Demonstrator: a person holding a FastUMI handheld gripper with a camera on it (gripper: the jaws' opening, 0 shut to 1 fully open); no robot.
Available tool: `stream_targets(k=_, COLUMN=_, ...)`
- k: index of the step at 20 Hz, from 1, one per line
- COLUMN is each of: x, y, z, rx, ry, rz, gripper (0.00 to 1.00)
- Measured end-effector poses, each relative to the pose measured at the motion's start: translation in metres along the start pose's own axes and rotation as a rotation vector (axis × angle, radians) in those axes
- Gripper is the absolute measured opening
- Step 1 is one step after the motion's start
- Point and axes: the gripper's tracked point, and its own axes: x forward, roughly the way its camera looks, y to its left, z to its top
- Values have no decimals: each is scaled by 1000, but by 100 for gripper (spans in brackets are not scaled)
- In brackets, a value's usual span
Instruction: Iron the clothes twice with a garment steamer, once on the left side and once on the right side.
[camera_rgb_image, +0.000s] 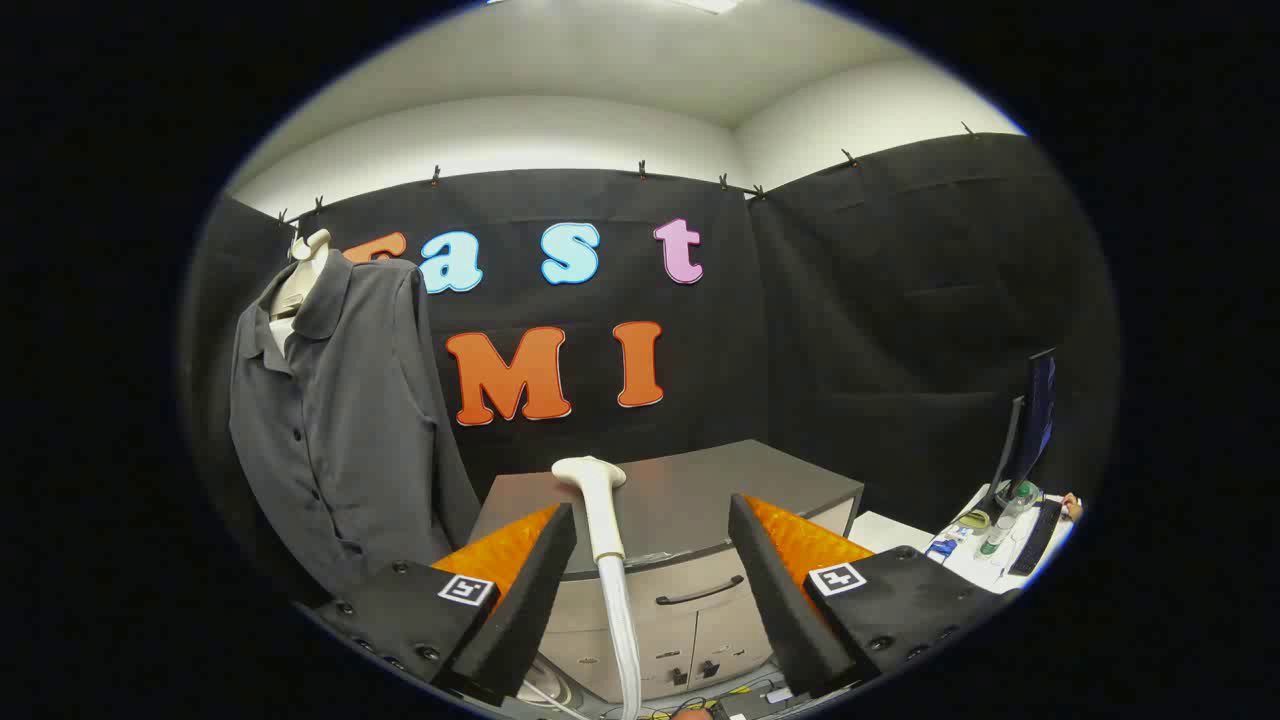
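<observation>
The gripper (650, 560) has its two fingers spread wide apart, and they press on nothing. Between the fingers, a little nearer to the left one and touching neither, the garment steamer head (597, 500) stands upright. Its long axis is close to vertical. The flat, wider nozzle end is at the top and is turned a little to the right. The handle goes down from it, and a pale hose (622, 640) continues from the handle downward, between the finger bases.

Just beyond the fingers stands a grey cabinet (700, 490) with a bare flat top, a drawer with a dark handle and two doors under it. At its foot, on the floor, some cables are seen, but they are too small to tell more.

To the left of the cabinet, and left of the left finger, a dark grey shirt (330, 420) hangs on a pale mannequin bust (300, 285). The shirt has a collar and a row of buttons down the front, and its sleeve hangs at the right side.

Far to the right there is a white desk (975, 560) with a monitor (1035, 415), a keyboard (1030, 535) and a few small bottles.
</observation>
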Motion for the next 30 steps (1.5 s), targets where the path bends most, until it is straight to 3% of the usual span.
stream_targets(k=18, x=11, y=7, z=-12, rx=-7, ry=45, rz=23, gripper=98)
stream_targets(k=30, x=85, y=56, z=-4, rx=-47, ry=192, rz=150, gripper=98)
